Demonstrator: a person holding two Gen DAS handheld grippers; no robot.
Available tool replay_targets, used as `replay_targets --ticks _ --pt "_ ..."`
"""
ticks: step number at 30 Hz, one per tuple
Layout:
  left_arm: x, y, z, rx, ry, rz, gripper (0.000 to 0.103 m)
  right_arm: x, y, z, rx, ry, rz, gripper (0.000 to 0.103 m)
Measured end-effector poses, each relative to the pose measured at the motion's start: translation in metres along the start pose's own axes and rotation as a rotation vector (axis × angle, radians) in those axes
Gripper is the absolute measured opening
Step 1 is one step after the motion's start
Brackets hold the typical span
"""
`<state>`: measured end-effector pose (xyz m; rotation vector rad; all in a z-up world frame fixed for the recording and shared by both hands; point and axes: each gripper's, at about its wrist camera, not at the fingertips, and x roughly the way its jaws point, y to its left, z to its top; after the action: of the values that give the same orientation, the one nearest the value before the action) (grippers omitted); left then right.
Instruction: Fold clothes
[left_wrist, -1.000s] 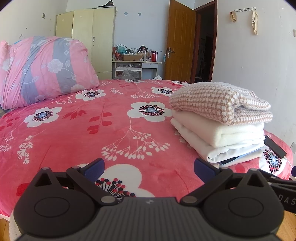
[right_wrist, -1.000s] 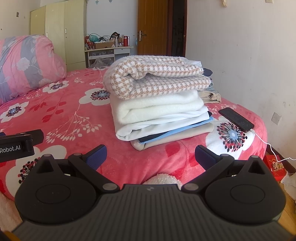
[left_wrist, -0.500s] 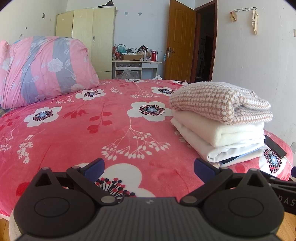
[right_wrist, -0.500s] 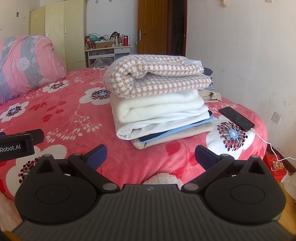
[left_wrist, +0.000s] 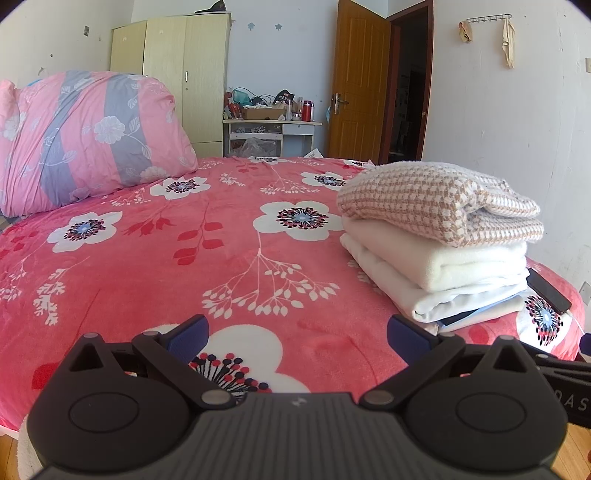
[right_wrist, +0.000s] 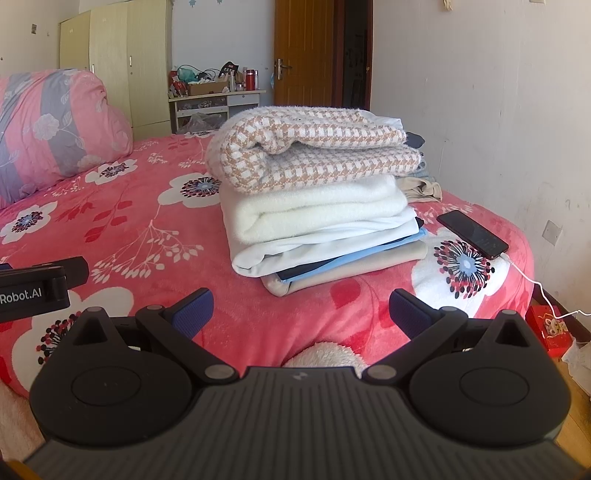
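Both grippers hang at the near edge of the bed (left_wrist: 155, 258), jaws spread wide and empty: left gripper (left_wrist: 297, 334), right gripper (right_wrist: 301, 308). The folded stack of clothes (right_wrist: 317, 206) sits right of centre, houndstooth knit (right_wrist: 310, 147) on top. Judged risk: nudging the tall stack could slide it onto the phone (right_wrist: 471, 234) just beside it

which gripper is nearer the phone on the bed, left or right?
Right. The right gripper faces the folded stack, with the phone ahead and to its right. The left gripper is further left; the phone sits at its far right, beyond the stack.
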<state>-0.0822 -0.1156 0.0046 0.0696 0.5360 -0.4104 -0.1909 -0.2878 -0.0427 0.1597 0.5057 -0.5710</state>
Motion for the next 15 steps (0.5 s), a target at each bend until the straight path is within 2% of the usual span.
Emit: replay_targets --ticks 15 --pt "0.0009 -0.0011 -0.0004 0.006 0.000 -0.001 0.103 0.0012 0.0008 -0.0005 0.000 0.005 0.003 0.102"
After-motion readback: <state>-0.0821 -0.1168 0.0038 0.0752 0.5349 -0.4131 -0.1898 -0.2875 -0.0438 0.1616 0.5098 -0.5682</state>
